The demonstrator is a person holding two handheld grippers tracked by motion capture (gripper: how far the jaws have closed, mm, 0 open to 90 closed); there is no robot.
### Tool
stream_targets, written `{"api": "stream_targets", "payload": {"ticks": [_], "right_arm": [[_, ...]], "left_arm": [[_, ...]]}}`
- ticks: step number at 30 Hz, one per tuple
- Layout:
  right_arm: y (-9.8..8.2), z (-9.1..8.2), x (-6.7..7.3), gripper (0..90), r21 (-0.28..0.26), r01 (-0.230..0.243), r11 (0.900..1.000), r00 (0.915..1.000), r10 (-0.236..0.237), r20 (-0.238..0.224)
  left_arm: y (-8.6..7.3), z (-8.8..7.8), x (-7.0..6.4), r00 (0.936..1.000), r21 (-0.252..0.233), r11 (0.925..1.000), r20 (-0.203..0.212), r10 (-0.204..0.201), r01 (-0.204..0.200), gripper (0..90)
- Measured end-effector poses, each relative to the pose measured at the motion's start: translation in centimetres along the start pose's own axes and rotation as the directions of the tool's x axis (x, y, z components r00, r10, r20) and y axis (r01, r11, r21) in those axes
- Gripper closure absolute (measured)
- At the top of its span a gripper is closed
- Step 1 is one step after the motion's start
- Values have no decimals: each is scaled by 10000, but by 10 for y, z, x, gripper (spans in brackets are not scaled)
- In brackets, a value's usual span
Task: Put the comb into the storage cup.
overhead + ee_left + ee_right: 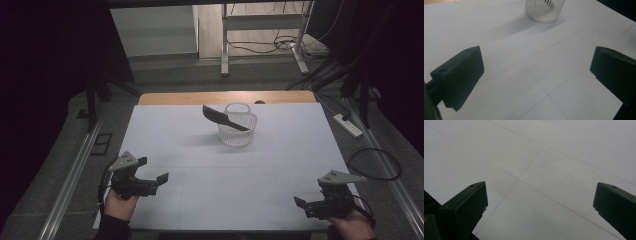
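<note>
In the high view, a white slatted basket (237, 129) stands upright near the centre of the white worktop (165, 135), slightly above the middle of the frame. A dark comb (224, 118) rests across its rim: the toothed end juts out past the rim toward the upper left, and the narrow handle end slopes down toward the right, inside the basket opening. Its long axis therefore runs from upper left to lower right in the frame, tilted rather than level. The left hand-held gripper (152, 170) sits at the lower left of the frame, jaws spread wide and empty, pointing right and slightly up the frame toward the basket. The right hand-held gripper (302, 204) sits at the lower right, jaws likewise spread and empty, pointing left. Both are well apart from the basket; the left one appears somewhat nearer and better aligned. In the left gripper view, the basket (544, 10) lies at the top of the frame, just right of centre between the two black jaws, with a dark sliver of the comb (548, 3) visible through the slats. The right gripper view looks onto bare worktop (554, 157) between its open jaws. Judged from this layout, a reach by the left hand-held gripper meets the projecting toothed end first, approaching across the comb's long axis.
</note>
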State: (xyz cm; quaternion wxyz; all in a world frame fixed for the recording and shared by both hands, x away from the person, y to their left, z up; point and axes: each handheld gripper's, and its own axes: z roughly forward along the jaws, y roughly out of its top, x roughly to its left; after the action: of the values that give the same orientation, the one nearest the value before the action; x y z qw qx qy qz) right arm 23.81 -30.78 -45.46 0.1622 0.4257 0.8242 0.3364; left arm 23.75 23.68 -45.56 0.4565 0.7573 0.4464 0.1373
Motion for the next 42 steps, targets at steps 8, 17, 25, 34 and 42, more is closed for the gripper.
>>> {"api": "stream_targets", "payload": {"ticks": [8,17,25,34,42], "right_arm": [[0,0,0,0,3,-5,10000,10000,5,18],[0,0,0,0,0,1,10000,10000,-1,54],[0,0,0,0,-1,-10,10000,10000,10,90],[0,0,0,0,9,-13,10000,9999,13,125],[0,0,0,0,13,-25,10000,9999,24,153]], "left_arm": [[-10,-11,1,9997,-24,9999,-199,-163,163,0],[-19,-19,2,9987,74,9998,-470,-201,205,0],[-26,-26,0,9976,127,9998,-680,-162,171,0],[-35,-34,0,9956,140,9996,-908,-238,251,0],[-40,-39,-1,9929,257,9992,-1160,-259,291,0]]}}
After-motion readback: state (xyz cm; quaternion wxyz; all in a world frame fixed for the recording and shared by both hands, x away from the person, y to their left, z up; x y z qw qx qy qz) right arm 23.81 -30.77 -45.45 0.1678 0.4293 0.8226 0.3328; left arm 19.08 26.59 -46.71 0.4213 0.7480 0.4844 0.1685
